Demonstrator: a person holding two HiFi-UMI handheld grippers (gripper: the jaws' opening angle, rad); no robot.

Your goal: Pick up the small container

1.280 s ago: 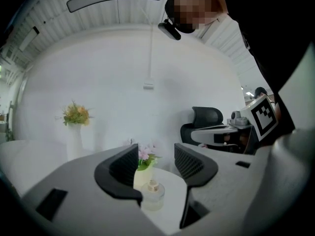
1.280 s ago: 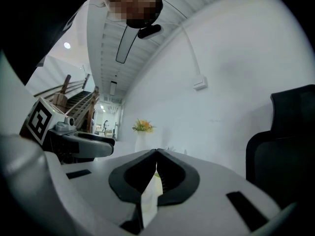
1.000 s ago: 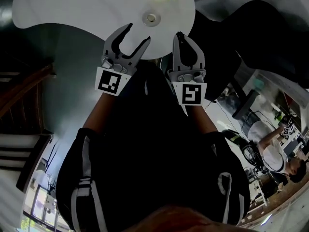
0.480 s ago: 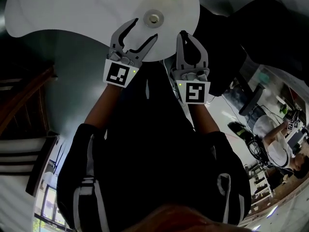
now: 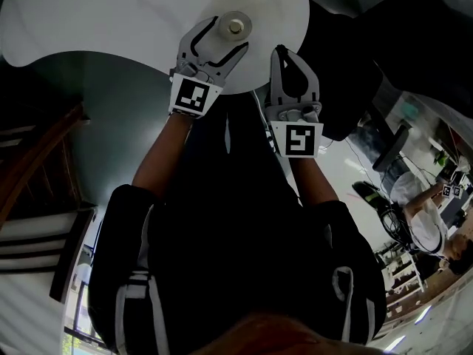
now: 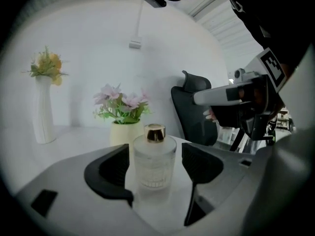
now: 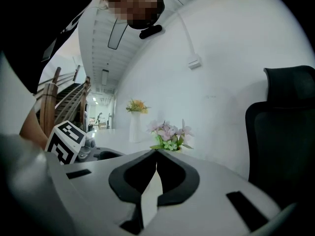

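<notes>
Here the left hand-held gripper [image 5: 224, 35], jaws just opened wide, straddles the untouched small container [image 6: 155, 156] on the table [image 5: 111, 13]; clamping and lifting remain. Right hand-held gripper [image 7: 156, 154]: closed, empty.

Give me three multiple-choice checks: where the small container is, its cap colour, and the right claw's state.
1. The small container stands:
A. between the left claw's jaws
B. beside the tall white vase
C. on the black chair

2. Its cap is:
A. black
B. gold
C. red

3. The right claw's jaws are:
A. wide apart
B. together, empty
C. shut on a flower

Answers:
1 A: the left gripper view shows it between that claw's jaws, which have just been opening and do not press on it.
2 B: the cap shines gold above the frosted body.
3 B: the right gripper view shows the pads meeting with nothing between them.
</notes>
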